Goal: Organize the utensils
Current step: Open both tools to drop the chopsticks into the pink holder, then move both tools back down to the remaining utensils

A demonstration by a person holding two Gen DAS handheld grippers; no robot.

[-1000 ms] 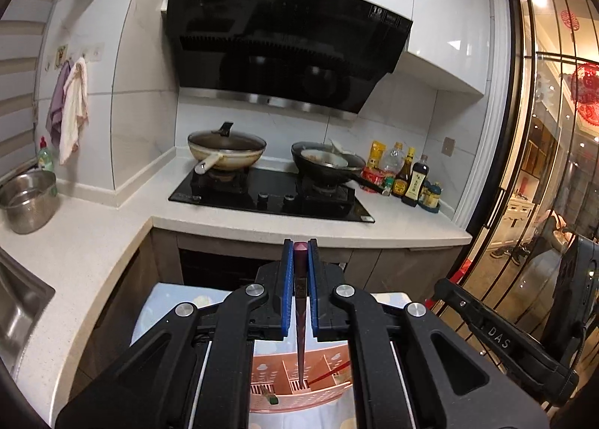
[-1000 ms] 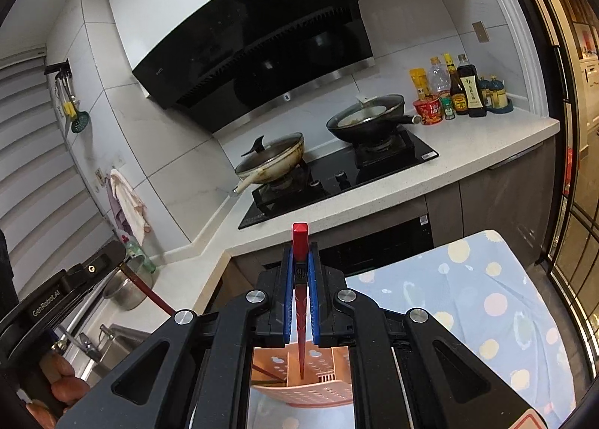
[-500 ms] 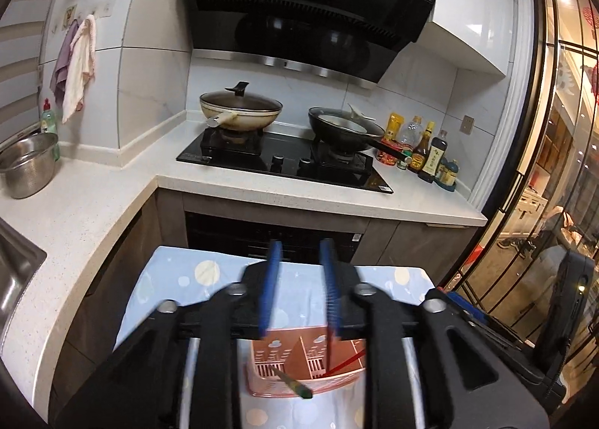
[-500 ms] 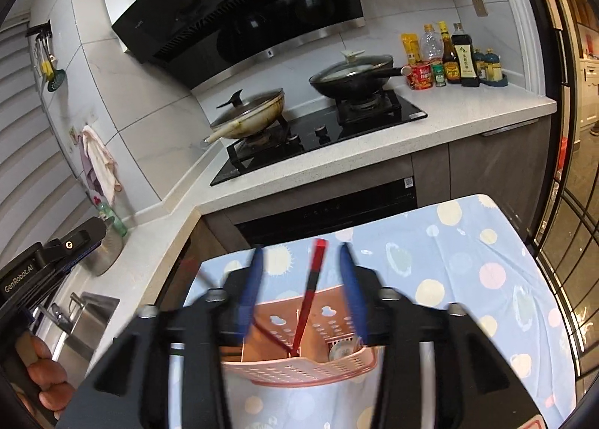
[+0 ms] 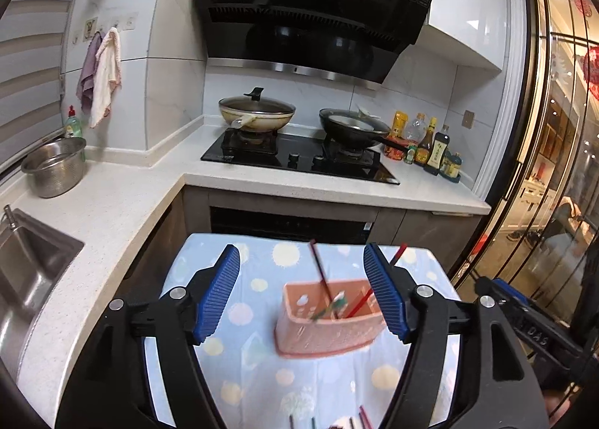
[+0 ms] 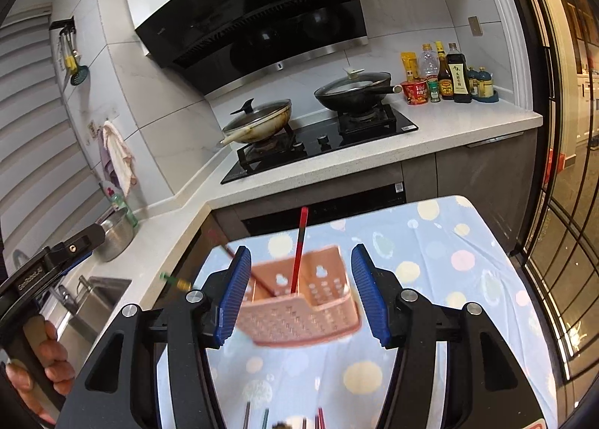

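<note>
Both grippers, left (image 5: 302,294) and right (image 6: 297,294), fingers spread wide, empty. Chopsticks (image 6: 298,253) upright in pink basket (image 6: 299,320) on surface. Thin, stiff, light, likely slippery; pinch mid-shaft

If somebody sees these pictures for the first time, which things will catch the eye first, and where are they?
First comes the pink utensil basket on the blue dotted tablecloth, with a red chopstick standing in it. It sits framed between the blue pads of the open right gripper; the left gripper is open too. Behind, the big black range hood hangs over two pans on the stove.
</note>
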